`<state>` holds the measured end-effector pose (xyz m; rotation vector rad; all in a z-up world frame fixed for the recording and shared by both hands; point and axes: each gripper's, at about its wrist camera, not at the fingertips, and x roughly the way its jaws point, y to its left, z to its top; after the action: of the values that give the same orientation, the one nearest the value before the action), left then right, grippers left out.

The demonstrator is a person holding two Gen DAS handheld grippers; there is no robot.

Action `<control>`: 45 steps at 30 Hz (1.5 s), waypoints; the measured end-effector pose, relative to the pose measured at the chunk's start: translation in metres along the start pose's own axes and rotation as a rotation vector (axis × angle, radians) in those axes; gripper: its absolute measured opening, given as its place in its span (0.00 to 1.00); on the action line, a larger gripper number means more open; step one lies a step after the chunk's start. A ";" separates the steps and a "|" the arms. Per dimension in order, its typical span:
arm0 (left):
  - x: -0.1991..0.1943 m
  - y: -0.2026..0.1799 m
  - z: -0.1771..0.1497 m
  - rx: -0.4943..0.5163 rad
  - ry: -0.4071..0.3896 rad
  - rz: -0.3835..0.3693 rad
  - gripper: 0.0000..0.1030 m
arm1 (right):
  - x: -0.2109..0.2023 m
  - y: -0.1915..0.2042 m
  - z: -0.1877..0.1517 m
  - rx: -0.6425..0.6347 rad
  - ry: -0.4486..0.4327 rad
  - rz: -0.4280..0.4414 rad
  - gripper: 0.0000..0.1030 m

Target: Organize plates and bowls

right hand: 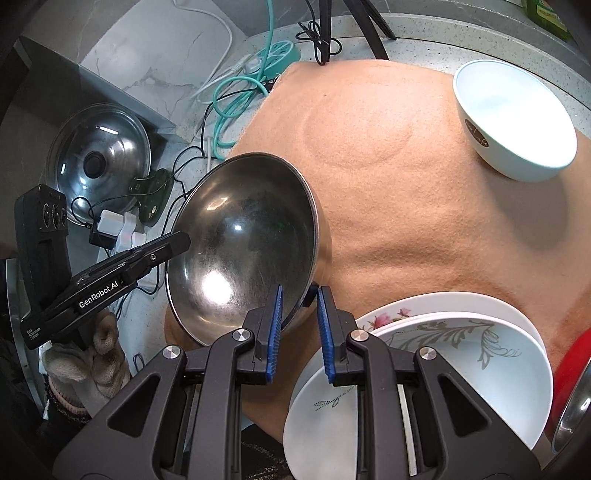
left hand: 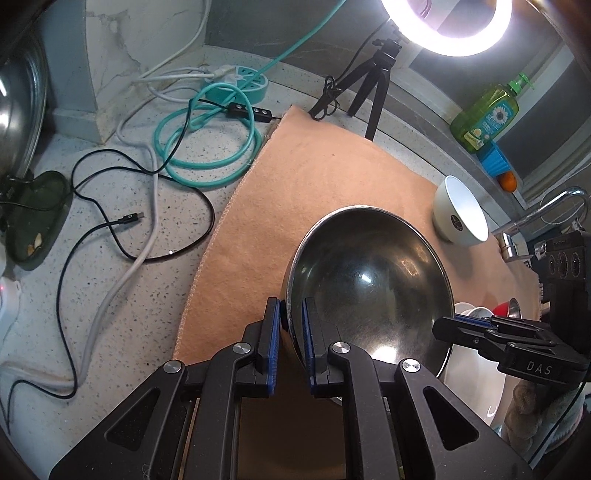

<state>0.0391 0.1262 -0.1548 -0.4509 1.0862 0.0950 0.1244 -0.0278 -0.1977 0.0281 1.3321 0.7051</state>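
**Steel bowl carried by both grippers at once**

Kitchen counter stuff first: a speckled countertop (left hand: 110, 295) is covered on one side by a peach felt mat (left hand: 314, 177), and the far edge is cluttered with a teal cable (left hand: 207, 155), a power strip (left hand: 236, 83) and a small tripod (left hand: 373, 92) under a ring light (left hand: 448, 26). A pot lid (right hand: 99, 155) is leaned against the wall, and a green soap bottle (left hand: 484, 114) is parked by the window.

The steel bowl (left hand: 369, 280) is held tilted above the near left part of the mat, not set down yet as far as can be judged. Its rim is pinched on one side by the left gripper (left hand: 290, 332), pads pressed nearly together on the thin metal. The opposite rim is clamped the same way by the right gripper (right hand: 299, 325), one pad inside the bowl and one outside.

A white bowl (right hand: 517, 122) is sat at the far right of the mat, well apart. A stack of plates (right hand: 443, 343) is seen just beside the right gripper, with something red (right hand: 569, 369) tucked behind it.

For the step to be done well, both hands should be kept level with each other so the rim isn't twisted out of a pad, and the bowl should be lowered flat before either grip is eased. Thin slick steel is likely to slip if one side is let go early. The plate stack should be given room on the way down.
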 end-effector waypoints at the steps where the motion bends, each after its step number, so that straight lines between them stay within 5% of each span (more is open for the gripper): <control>1: 0.001 0.000 0.000 -0.003 0.003 -0.002 0.10 | 0.001 0.001 0.000 -0.002 0.000 -0.002 0.19; 13: -0.007 0.000 0.002 -0.010 -0.013 -0.001 0.11 | -0.005 0.000 0.000 -0.012 -0.012 -0.015 0.19; 24: -0.034 -0.017 0.013 0.004 -0.104 -0.028 0.11 | -0.042 -0.015 -0.009 0.031 -0.092 0.003 0.20; 33: -0.034 -0.086 0.011 0.133 -0.090 -0.172 0.11 | -0.104 -0.041 -0.042 0.089 -0.219 -0.020 0.21; 45: 0.015 -0.203 -0.012 0.354 0.070 -0.346 0.11 | -0.183 -0.124 -0.101 0.313 -0.376 -0.163 0.28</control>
<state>0.0954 -0.0642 -0.1101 -0.3171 1.0525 -0.4159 0.0791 -0.2522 -0.1150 0.2869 1.0557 0.3272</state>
